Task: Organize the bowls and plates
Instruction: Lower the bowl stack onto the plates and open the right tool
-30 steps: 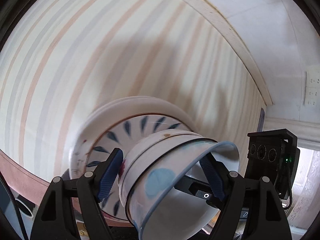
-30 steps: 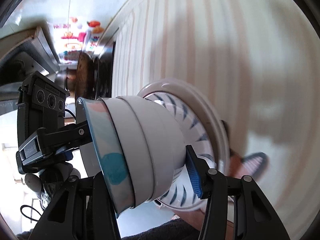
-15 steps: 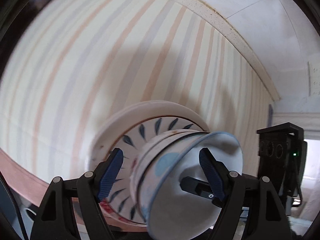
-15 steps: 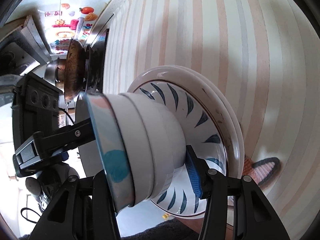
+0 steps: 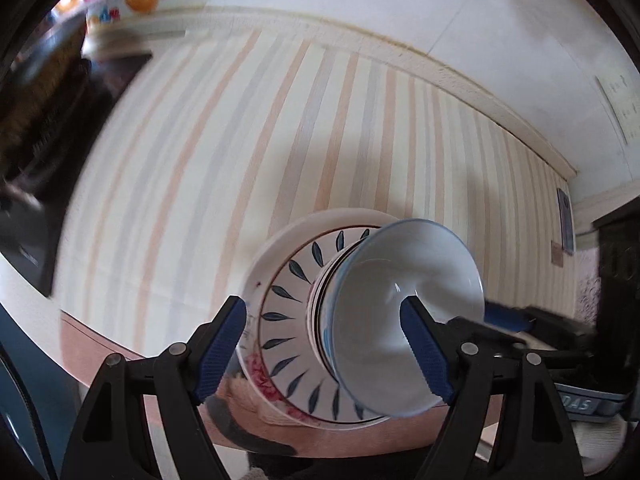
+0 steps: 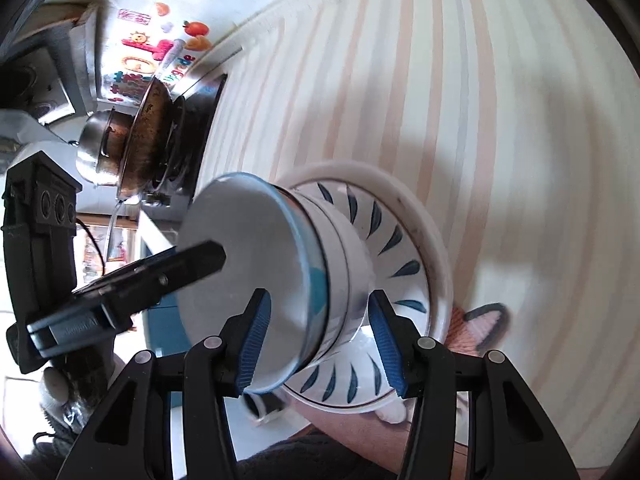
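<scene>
A stack of nested white bowls point(image 5: 404, 312) with a blue-rimmed bowl on top sits on stacked plates point(image 5: 288, 300) with a blue leaf pattern, on the striped tablecloth point(image 5: 240, 140). My left gripper point(image 5: 324, 348) spans the stack, one blue finger outside the plates, the other inside the top bowl. My right gripper point(image 6: 320, 344) straddles the bowl stack point(image 6: 320, 276) from the other side, one finger inside the top bowl, one at the bowls' base above the plates point(image 6: 404, 248). Whether the pads press is unclear.
A stove with a brown wok and a steel pot point(image 6: 132, 144) stands at the table's far end. Colourful stickers point(image 6: 160, 52) are on the white wall behind. A cat-pattern mat point(image 6: 480, 324) lies under the plates at the table edge.
Both cameras have swung round the stack. My right gripper's near finger now sits inside the top bowl. The stove and wall stickers have come into the left wrist view.
</scene>
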The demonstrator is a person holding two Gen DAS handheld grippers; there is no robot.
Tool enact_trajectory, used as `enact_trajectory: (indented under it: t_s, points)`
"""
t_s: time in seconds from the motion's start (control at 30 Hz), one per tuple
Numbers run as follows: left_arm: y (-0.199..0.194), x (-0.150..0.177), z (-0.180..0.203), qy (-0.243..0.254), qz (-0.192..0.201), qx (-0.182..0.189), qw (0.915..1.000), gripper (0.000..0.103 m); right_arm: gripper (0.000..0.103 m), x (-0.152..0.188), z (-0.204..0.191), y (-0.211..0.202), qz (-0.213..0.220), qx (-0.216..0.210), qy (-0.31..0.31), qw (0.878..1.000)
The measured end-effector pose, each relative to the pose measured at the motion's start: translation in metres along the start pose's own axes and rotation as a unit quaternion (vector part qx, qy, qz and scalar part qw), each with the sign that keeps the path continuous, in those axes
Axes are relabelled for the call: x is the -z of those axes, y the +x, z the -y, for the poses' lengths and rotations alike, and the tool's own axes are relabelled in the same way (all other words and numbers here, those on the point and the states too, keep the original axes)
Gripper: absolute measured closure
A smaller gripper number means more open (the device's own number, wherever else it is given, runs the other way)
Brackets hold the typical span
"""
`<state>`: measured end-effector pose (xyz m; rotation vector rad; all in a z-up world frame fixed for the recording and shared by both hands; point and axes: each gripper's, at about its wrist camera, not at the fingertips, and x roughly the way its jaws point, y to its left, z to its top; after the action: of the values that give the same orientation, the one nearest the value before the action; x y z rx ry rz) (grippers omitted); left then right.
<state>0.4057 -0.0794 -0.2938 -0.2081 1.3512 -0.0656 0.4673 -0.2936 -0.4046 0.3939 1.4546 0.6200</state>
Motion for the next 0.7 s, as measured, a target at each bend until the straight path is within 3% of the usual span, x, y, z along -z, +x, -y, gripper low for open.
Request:
enact_trajectory:
  t_s: [0.17, 0.23, 0.43, 0.57, 0.7]
  points:
    - [-0.036, 0.013, -0.002, 0.019, 0.080, -0.003, 0.9966, 0.015, 0.026, 0.021, -0.024, -0.033, 0.056, 0.069, -0.023, 0.996]
    - [-0.049, 0.018, -0.005, 0.024, 0.100, 0.004, 0.9947, 0.001, 0.017, 0.031, -0.031, -0.045, 0.077, 0.086, -0.021, 0.993]
    - [-0.085, 0.034, -0.013, 0.058, 0.149, -0.005, 0.9872, 0.001, 0.006, 0.071, -0.059, -0.087, 0.164, 0.137, -0.002, 0.977]
    - [-0.109, 0.048, -0.016, 0.082, 0.171, 0.007, 0.9817, 0.001, 0.004, 0.098, -0.085, -0.101, 0.211, 0.179, 0.006, 0.961]
    - [-0.134, 0.066, -0.013, 0.105, 0.203, -0.006, 0.9735, 0.001, 0.003, 0.124, -0.102, -0.111, 0.243, 0.182, 0.018, 0.953]
